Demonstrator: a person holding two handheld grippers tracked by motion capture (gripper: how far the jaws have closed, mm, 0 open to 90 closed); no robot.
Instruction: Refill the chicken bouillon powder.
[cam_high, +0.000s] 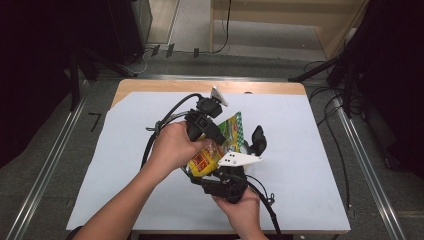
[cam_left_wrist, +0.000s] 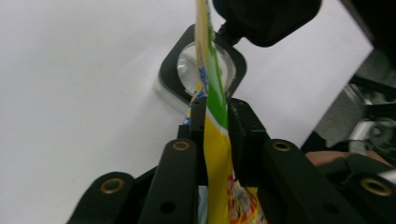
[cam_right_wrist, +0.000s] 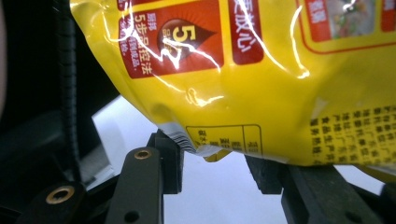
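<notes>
Snack bag, yellow with red panels of Chinese print and a large "5", hangs above the middle of the white-covered table, its green end clamped in the left gripper while the right gripper gapes beneath its seam, so opening looks barely begun

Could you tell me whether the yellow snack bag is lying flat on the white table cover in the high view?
No, the yellow snack bag is held up above the white table cover between the left tool and the right tool.
</notes>
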